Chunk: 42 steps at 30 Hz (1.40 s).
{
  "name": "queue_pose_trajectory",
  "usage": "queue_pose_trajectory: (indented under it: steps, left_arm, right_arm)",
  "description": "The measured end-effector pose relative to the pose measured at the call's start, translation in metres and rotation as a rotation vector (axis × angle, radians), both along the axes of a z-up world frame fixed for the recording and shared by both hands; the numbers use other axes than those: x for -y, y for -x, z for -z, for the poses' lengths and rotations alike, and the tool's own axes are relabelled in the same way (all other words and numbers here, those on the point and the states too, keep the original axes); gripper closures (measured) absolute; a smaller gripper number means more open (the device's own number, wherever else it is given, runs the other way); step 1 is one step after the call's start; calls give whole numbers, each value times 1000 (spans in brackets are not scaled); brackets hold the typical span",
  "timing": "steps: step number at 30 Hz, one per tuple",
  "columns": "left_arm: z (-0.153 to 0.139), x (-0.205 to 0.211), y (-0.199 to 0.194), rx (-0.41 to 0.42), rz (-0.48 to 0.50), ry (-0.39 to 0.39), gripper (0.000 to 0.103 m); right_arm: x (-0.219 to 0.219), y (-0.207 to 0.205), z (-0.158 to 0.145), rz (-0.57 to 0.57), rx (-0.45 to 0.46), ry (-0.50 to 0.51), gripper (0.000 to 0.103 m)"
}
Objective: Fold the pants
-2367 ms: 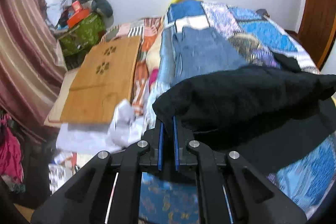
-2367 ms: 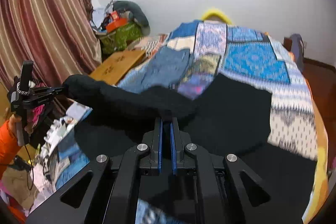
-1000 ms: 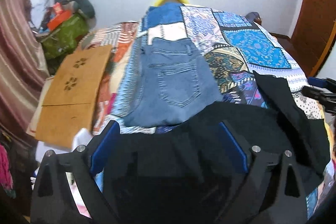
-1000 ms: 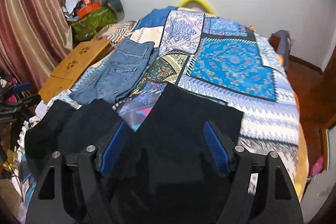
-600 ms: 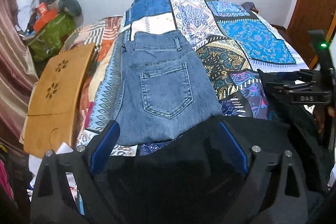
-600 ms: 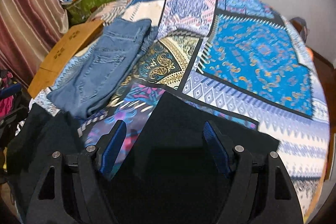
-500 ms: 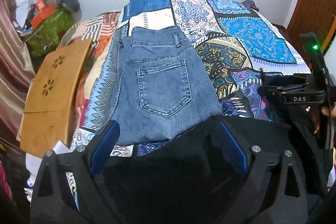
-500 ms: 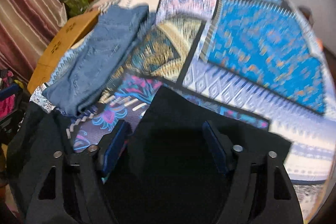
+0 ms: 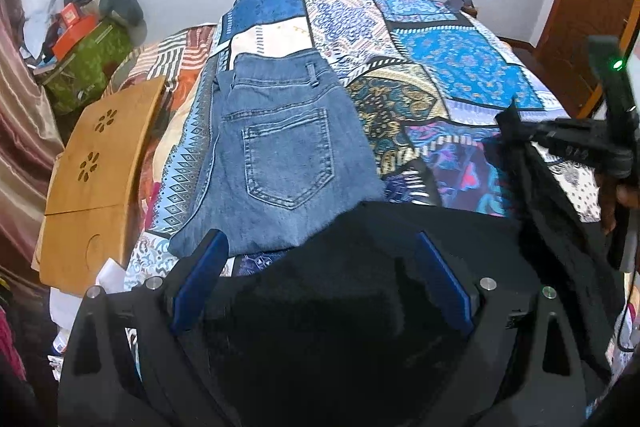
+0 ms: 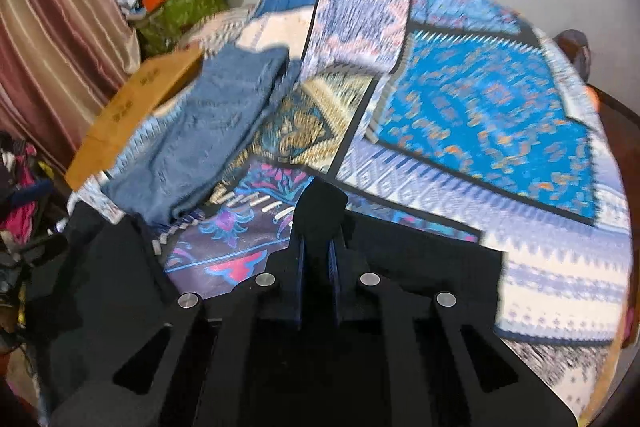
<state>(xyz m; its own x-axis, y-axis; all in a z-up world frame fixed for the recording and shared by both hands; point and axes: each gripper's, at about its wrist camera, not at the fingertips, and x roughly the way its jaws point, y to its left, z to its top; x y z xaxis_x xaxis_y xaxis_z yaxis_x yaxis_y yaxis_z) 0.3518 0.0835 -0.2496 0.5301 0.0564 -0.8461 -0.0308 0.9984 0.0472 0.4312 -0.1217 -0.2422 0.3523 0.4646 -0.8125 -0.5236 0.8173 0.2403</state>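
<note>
Left wrist view is showing the bed (image 9: 460,75) taking up most of the frame, with a patchwork quilt (image 9: 432,39) in blue, cream and purple panels lying across it. The black pants (image 9: 400,231) are spreading over the near edge of the bed, right under the camera, and running off to the right side. A pair of folded blue jeans (image 9: 280,155) is lying on the quilt just past the black fabric, back pocket facing up, its near end touching or slightly overlapped by the pants. A wooden lap tray (image 9: 96,171) is sitting off the left side of the bed, and a green bag (image 9: 88,67) with clutter piled on top is standing in the far left corner by the wall.

The left gripper (image 9: 320,279) is hovering over the pants with its jaws spread wide apart, blue pads showing on either side and nothing between them. Over in the right wrist view, which is coming out pretty blurry, the right gripper (image 10: 316,255) is pinching a raised peak of the black pants (image 10: 320,203), jaws clenched on the cloth. In the left view you can see that same gripper (image 9: 516,131) at the far right, gripping the pants' edge where it is lifting off the quilt.
</note>
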Motion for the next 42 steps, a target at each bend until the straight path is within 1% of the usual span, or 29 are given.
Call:
queue_pose_trajectory:
  steps: [2, 6, 10, 12, 16, 18, 21, 24, 25, 28, 32, 34, 37, 39, 40, 42]
  left_arm:
    - [-6, 8, 8, 3, 8, 5, 8]
    - [-10, 28, 21, -19, 32, 18, 8]
    - [-6, 54, 36, -42, 71, 1, 8]
    - [-2, 67, 43, -59, 90, -15, 8]
    - [7, 91, 57, -100, 136, -25, 8]
    - [9, 101, 64, -108, 156, -30, 8]
    - [13, 115, 73, -119, 188, -41, 8]
    - [21, 125, 80, -141, 209, -47, 8]
    - [25, 127, 80, -149, 212, -46, 8]
    - [34, 130, 82, -170, 210, -42, 8]
    - [35, 130, 86, -150, 208, -33, 7]
    - [35, 129, 87, -147, 212, -28, 7]
    - [32, 126, 89, -143, 216, -11, 8]
    - [28, 122, 90, -131, 217, -2, 8]
    - [23, 119, 92, -116, 218, 3, 8]
    - [12, 109, 95, -78, 208, 7, 8]
  right_arm:
    - [21, 11, -25, 28, 43, -29, 94]
    - [62, 34, -65, 87, 119, -52, 94]
    - [104, 51, -97, 156, 170, -66, 94]
    - [127, 66, -114, 189, 210, -72, 94]
    - [163, 97, -134, 233, 275, -61, 94]
    - [180, 116, -136, 253, 304, -36, 94]
    - [204, 146, -125, 281, 310, -8, 94]
    - [224, 171, -100, 319, 266, 20, 94]
    - [231, 180, -83, 341, 231, 27, 93]
    - [245, 195, -47, 389, 139, 26, 93]
    - [250, 207, 9, 453, 9, 0, 92]
    - [250, 211, 26, 465, -36, 5, 91]
    - [246, 220, 39, 465, -69, 33, 83]
    - [247, 225, 42, 462, -86, 66, 66]
    - [246, 224, 41, 468, -88, 106, 65]
    - [250, 229, 34, 475, -70, 160, 65]
